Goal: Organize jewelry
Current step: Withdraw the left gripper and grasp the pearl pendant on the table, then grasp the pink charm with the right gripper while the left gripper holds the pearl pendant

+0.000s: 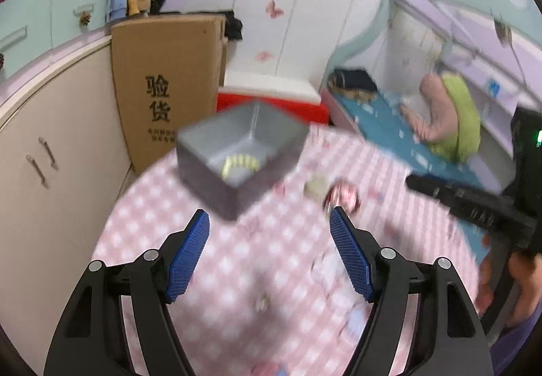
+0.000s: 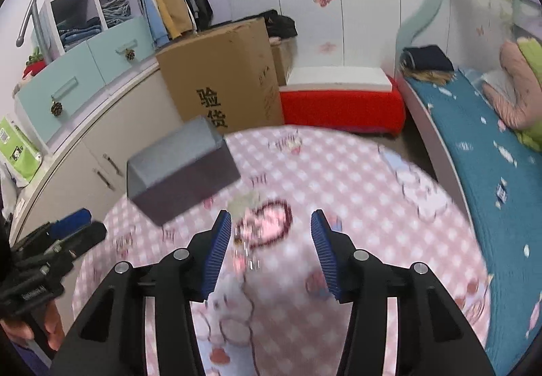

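Both views are motion-blurred, so fine detail is limited. The grey box (image 1: 237, 159) stands open on the pink checked tabletop (image 1: 271, 257), with a yellow beaded bracelet (image 1: 241, 165) already lying on its floor. Loose pieces remain outside it: a dark red bead bracelet (image 2: 267, 223) lies just ahead of the right gripper (image 2: 271, 233), a pale bead cluster (image 2: 245, 201) sits between that bracelet and the box, and a thin chain (image 2: 245, 252) trails toward the camera.

The right gripper's jaws stand wide apart and hold nothing. The left gripper (image 1: 269, 230) likewise has wide, empty jaws, hovering near the box's near corner.

Judgement: one item stored, the next pick-up in hand. The next move calls for lowering the right jaws over the red bracelet's rim and closing without snagging the chain, then carrying it to the box.
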Available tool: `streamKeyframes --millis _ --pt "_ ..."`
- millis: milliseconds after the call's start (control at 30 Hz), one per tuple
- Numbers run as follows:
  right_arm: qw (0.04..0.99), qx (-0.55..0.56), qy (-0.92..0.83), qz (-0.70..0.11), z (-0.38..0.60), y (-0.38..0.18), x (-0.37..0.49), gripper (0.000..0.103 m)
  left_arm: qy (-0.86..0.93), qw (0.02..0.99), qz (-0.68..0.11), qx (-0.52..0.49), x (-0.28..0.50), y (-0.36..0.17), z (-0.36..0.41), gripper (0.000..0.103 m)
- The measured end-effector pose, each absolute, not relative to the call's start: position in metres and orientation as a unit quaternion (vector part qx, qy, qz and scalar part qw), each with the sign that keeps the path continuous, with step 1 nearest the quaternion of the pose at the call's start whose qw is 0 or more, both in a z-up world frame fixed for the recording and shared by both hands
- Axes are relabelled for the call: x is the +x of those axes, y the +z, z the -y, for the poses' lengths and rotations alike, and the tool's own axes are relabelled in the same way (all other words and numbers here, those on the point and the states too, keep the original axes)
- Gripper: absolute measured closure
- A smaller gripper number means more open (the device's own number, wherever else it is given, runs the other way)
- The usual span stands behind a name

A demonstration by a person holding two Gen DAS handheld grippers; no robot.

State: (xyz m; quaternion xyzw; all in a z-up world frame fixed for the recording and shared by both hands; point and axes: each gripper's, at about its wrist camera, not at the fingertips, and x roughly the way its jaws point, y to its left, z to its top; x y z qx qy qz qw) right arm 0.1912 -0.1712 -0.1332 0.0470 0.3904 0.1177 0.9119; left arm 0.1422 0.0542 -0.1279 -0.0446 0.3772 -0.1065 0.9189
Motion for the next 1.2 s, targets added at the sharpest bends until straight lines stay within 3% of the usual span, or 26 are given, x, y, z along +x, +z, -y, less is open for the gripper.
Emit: streamKeyframes --millis 267,333,467,600,1200 --pt "0.9 0.03 0.108 -0.421 0.164 -0.174 0.171 0.055 -0.093 0.896 -0.435 0.004 0.125 -0.188 -0.047 0.033" --pt "0.899 0.026 0.104 -0.425 0.163 -0.18 0.168 0.055 -0.086 0.893 -0.442 0.011 0.128 -0.196 -0.049 0.052" --pt "0.898 0.029 0.103 -0.427 0.161 -0.185 0.166 0.055 -0.091 0.889 -0.448 0.019 0.132 -0.203 -0.048 0.068" --pt "0.895 0.023 0.1 -0.434 0.157 -0.191 0.171 0.055 -0.073 0.894 -0.441 0.033 0.131 -0.203 -0.048 0.091" --pt "0.888 -0.023 0.146 -0.435 0.124 -0.205 0.209 0.055 -0.105 0.888 -0.447 -0.025 0.135 -0.196 -0.067 0.091"
